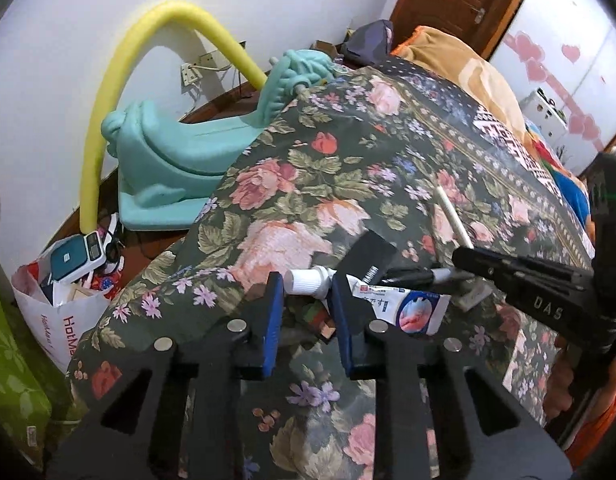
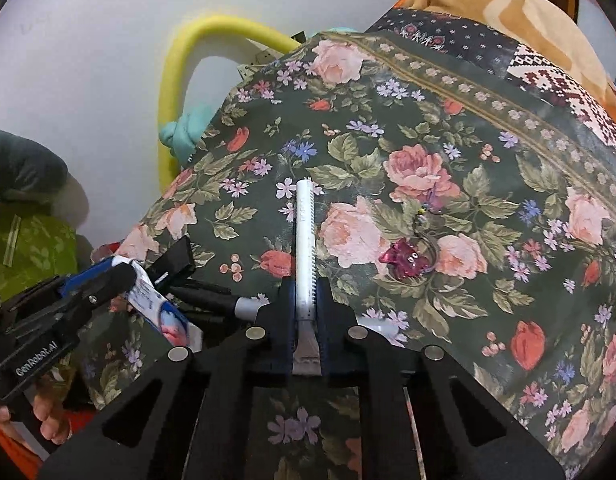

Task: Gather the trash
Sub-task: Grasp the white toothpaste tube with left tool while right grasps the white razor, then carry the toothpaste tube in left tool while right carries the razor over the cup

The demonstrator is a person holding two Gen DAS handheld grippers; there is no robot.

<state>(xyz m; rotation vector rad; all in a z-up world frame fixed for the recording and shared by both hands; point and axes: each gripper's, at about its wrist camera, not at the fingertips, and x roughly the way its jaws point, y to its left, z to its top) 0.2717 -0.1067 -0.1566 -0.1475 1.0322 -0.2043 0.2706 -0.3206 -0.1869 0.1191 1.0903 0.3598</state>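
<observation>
A white toothpaste tube (image 1: pixel 392 304) with a white cap lies across my left gripper (image 1: pixel 306 292), its neck between the two blue-padded fingers; the jaws stand a little apart and I cannot tell if they pinch it. The tube also shows in the right wrist view (image 2: pixel 160 304). My right gripper (image 2: pixel 306 292) is shut on a slim white tube (image 2: pixel 306 240) that points away over the floral cloth (image 2: pixel 428 128). A black card (image 1: pixel 368 258) and a black marker (image 1: pixel 420 276) lie beside the toothpaste.
A pink cat-shaped trinket (image 2: pixel 404 260) on a cord lies right of the white tube. A yellow foam noodle (image 1: pixel 108 100), a teal plastic seat (image 1: pixel 168 160) and a white bag of clutter (image 1: pixel 64 304) stand left of the table. Orange bedding (image 1: pixel 468 72) lies behind.
</observation>
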